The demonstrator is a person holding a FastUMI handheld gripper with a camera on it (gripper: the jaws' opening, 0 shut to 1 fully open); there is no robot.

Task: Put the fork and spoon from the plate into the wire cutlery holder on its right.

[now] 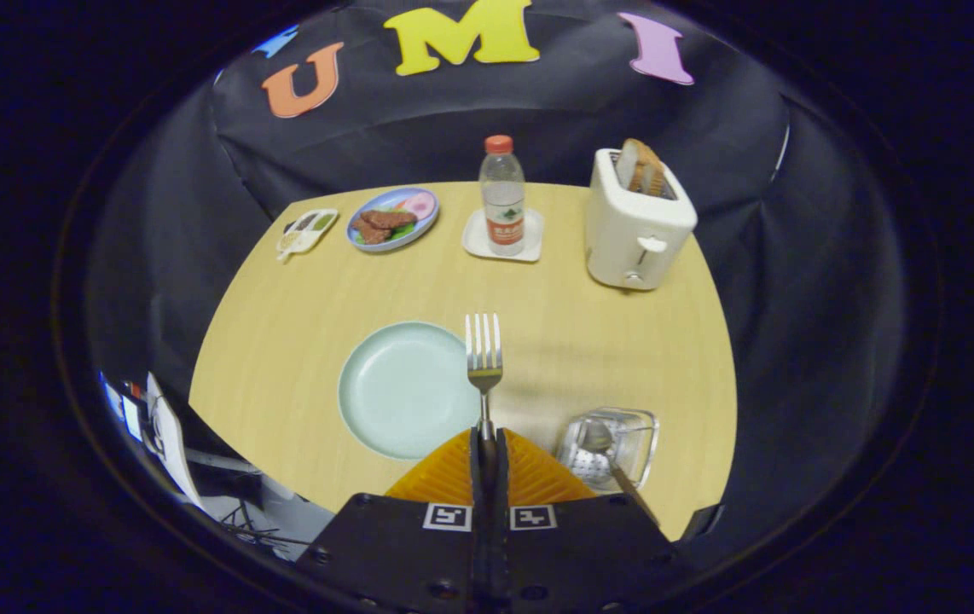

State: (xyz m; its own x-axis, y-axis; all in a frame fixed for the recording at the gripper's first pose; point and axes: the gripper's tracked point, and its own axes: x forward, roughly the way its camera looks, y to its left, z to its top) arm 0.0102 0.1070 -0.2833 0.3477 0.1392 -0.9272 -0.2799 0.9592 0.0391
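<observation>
Gripper view: tongs [487, 439] clamp fork [484, 351] above plate [402, 392] rim; holder [611, 448] just right.

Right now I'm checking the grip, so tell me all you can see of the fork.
The fork is shiny metal with four tines. Its handle is clamped between the shut fingers of the gripper, and it points straight ahead, tines away. It is held above the table, by the right rim of the empty plate. Only the fingers touch it.

A: Gripper [487, 439] state?
B: Fingers [453, 477] pressed together on the fork [484, 358] handle, held above the table, tines pointing forward, no visible gap.
</observation>
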